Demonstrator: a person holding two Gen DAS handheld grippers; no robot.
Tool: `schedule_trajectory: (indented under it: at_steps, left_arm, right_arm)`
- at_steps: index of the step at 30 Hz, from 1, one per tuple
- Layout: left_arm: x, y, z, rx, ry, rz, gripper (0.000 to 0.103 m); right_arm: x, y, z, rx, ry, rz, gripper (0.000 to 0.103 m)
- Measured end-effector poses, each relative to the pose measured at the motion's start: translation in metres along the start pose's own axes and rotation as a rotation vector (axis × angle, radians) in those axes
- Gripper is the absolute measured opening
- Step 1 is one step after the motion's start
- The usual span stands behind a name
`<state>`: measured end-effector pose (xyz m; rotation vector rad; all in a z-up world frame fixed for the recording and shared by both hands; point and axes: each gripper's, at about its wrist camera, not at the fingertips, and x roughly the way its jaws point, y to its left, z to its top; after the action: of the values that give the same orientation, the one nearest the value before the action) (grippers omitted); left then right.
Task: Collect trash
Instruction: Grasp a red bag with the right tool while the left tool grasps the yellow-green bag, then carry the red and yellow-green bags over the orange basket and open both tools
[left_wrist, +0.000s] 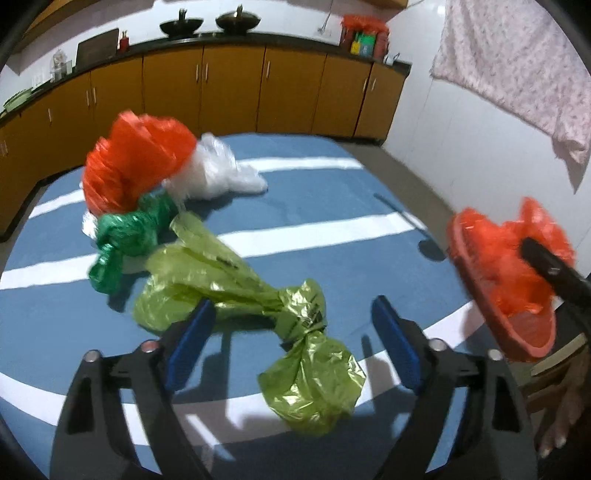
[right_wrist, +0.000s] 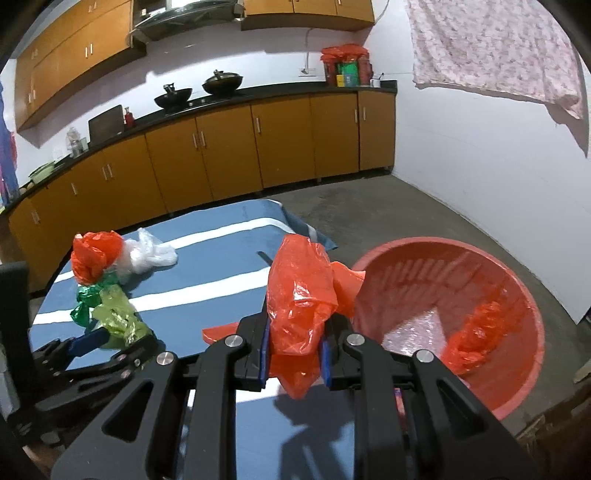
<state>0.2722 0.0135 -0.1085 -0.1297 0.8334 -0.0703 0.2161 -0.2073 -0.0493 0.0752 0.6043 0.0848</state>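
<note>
Lying crumpled on the blue striped cloth (left_wrist: 314, 206) are four loose bags: one orange bag (left_wrist: 133, 162) at ten o'clock, one clear bag (left_wrist: 218, 170) beside it, one dark green bag (left_wrist: 125, 236), and one knotted lime bag (left_wrist: 251, 288) between the spread fingers of the left gripper (left_wrist: 291, 343). Further right, the right gripper (right_wrist: 294, 354) pinches a fifth bag, a glossy orange one (right_wrist: 299, 306), at the edge of the red basin (right_wrist: 517, 291), which holds one more orange bag (right_wrist: 476, 336).

Black tongs (right_wrist: 293, 358), blue pads (left_wrist: 395, 341), silver screws.
</note>
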Motion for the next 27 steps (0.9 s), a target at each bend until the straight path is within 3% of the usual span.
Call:
schedule_trajectory:
  at_steps: [1,3,5,6,7,12,27]
  left_arm:
    - [0.006,0.000,0.000,-0.003,0.019,0.006,0.073]
    - [0.014,0.001,-0.001,-0.002,0.051,-0.012,0.053]
    - [0.017,0.001,-0.002,0.003,0.057,-0.003,0.041]
    - [0.017,0.002,-0.001,0.008,0.056,-0.012,0.028]
    - [0.017,0.003,-0.001,0.009,0.063,-0.025,0.026]
    - [0.002,0.000,0.000,0.040,0.021,-0.049,0.021]
    - [-0.060,-0.043,0.021,0.134,-0.100,-0.172,0.020]
  right_arm:
    - [0.000,-0.002,-0.001,0.001,0.000,-0.003,0.021]
    - [-0.001,-0.005,-0.002,0.005,0.001,-0.006,0.021]
    - [-0.002,-0.010,-0.004,0.013,0.002,-0.008,0.021]
    - [-0.003,-0.013,-0.005,0.016,0.002,-0.008,0.021]
    - [-0.004,-0.014,-0.005,0.020,0.001,-0.007,0.021]
    - [-0.014,-0.020,-0.006,0.034,-0.016,-0.005,0.021]
    - [-0.059,-0.054,-0.009,0.103,-0.082,-0.033,0.021]
